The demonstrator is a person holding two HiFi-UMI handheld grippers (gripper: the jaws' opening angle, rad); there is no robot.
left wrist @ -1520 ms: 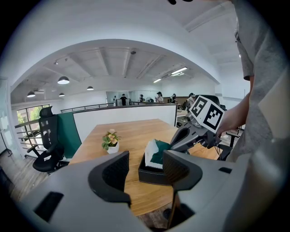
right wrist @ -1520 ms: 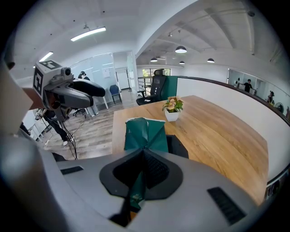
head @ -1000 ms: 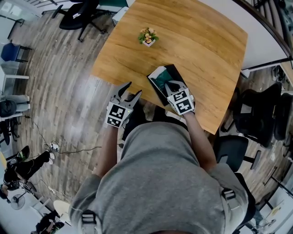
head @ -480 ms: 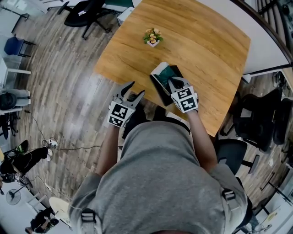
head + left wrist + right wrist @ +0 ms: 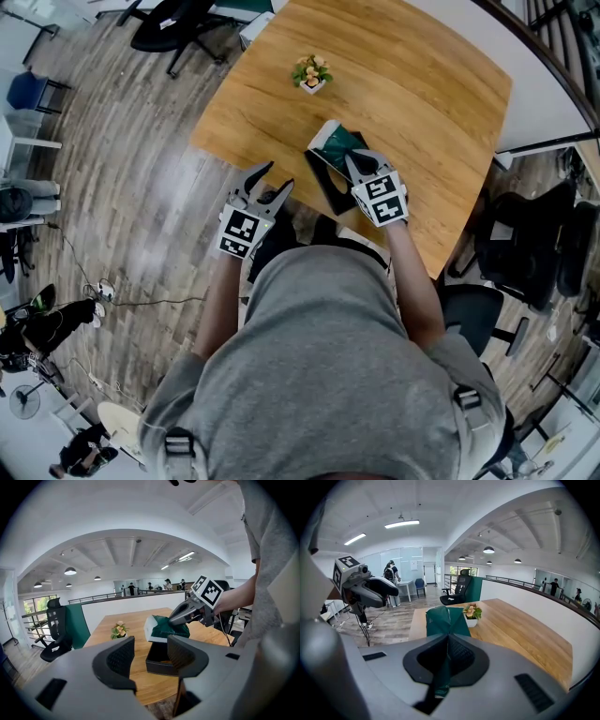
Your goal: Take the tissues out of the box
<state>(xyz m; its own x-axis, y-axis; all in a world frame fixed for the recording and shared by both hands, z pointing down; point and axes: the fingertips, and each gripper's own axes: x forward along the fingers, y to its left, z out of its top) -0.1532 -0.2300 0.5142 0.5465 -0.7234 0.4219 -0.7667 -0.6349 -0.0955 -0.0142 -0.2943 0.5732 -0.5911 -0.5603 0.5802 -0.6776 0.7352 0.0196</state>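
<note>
A: Wooden table (image 5: 422,89), contents?
B: One green tissue pack (image 5: 337,142), pinched in the closed jaws of the right gripper (image 5: 355,165), just above one black box (image 5: 328,187). Alongside, the left gripper (image 5: 265,184): jaws wide, just closing slightly, nothing between. One potted plant (image 5: 312,73) beyond.
A: Risk?
B: Thin edge grip; pack could slip back in.

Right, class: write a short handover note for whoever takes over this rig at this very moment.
Left gripper: open, nothing between its jaws, which have just been closing slightly; it hangs beside the table's near edge.
Right gripper: shut on the green tissue pack.
Things: the pack is tilted just above the open black box on the table.
Done: pack gripped and raised.
Left: lift it clear, probably set it on the table.
</note>
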